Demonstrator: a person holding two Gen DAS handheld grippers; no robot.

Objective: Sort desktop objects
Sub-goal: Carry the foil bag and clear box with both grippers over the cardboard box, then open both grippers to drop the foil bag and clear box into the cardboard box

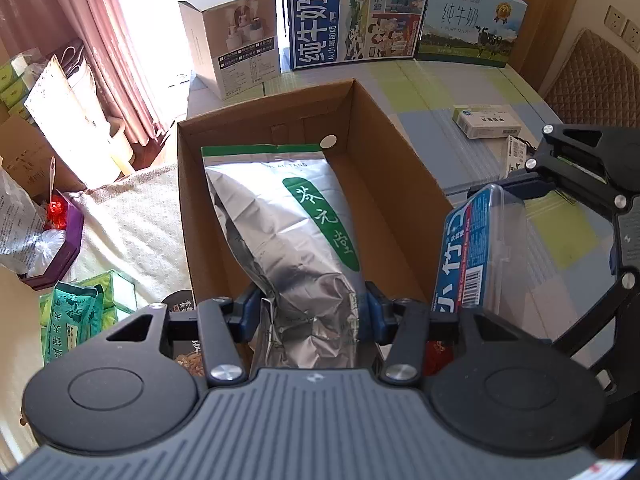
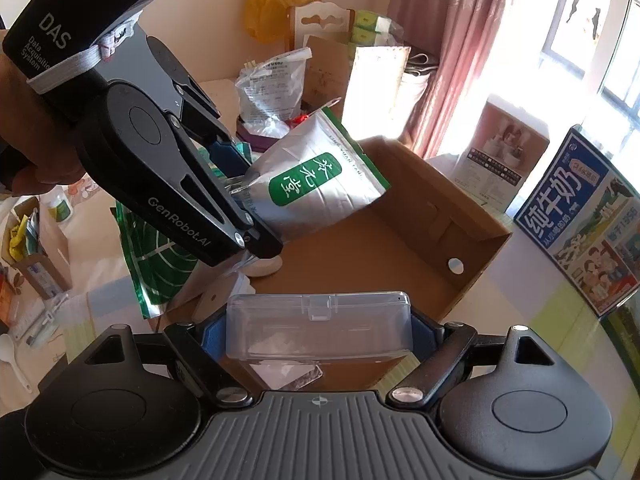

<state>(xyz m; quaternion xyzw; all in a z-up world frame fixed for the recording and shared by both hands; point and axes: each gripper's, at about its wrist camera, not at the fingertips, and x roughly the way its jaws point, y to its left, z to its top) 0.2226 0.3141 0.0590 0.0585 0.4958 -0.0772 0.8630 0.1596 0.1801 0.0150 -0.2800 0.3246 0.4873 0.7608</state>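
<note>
Your left tool (image 1: 308,312) clamps the silver foil pouch (image 1: 296,216) (green label) above the open cardboard box (image 1: 400,168); your right tool (image 2: 316,336) grips the clear plastic case (image 2: 320,320) beside it.

pink curtain (image 1: 116,40), milk cartons (image 1: 352,16), wall sockets (image 1: 622,26)

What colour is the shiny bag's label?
Green with white writing, on the silver foil bag; clearest in the left wrist view.
</note>
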